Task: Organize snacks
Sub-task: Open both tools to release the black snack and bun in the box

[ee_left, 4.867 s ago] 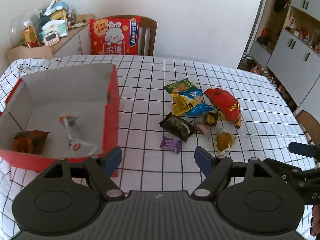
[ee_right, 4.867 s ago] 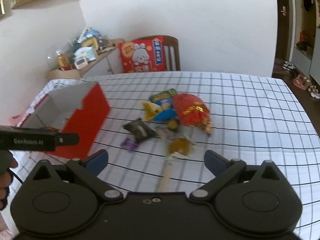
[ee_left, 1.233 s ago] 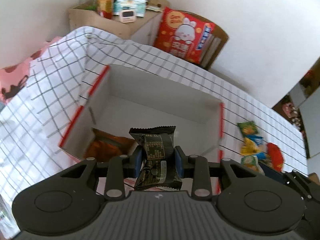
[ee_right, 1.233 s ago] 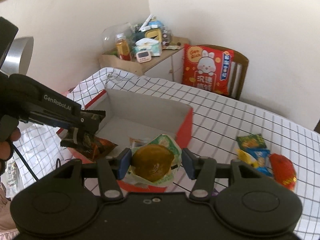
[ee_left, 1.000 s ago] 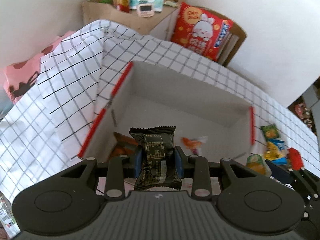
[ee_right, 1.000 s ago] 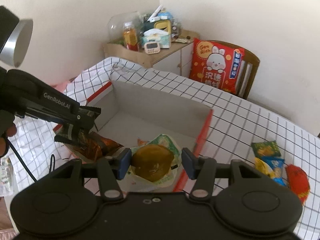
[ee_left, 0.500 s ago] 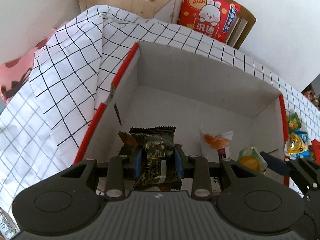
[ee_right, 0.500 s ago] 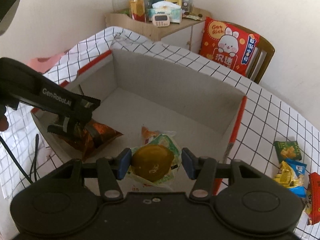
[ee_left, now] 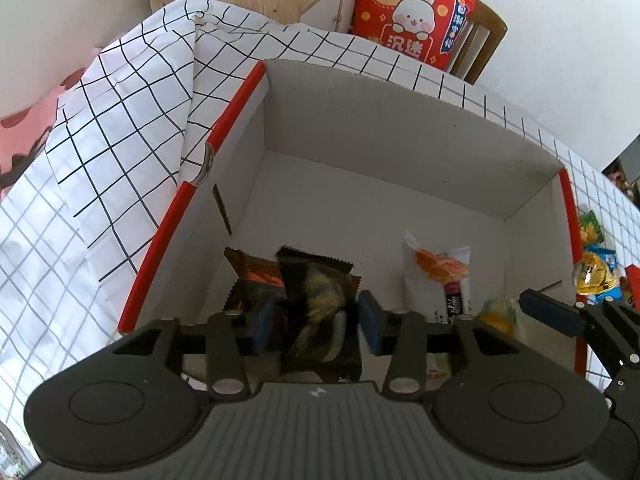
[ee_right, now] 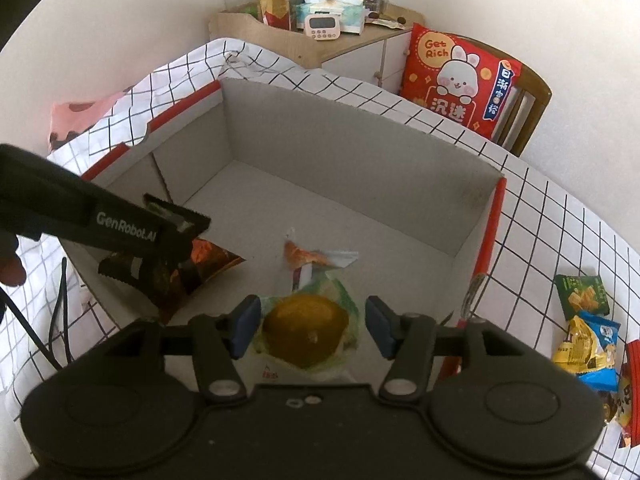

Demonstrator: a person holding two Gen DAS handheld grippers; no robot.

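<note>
Both grippers opening, snacks seemingly loose between.

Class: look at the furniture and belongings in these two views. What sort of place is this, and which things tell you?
Most likely a home dining room. A table under a white black-grid tablecloth has a wooden chair holding a red rabbit-print cushion, and a light wooden cabinet cluttered with a tissue box and small timer.

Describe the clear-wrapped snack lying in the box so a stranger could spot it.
Find the red-edged cardboard box on the checked tablecloth. On its floor lies the clear packet with an orange piece inside, unlike the dark brown packet beside it.
</note>
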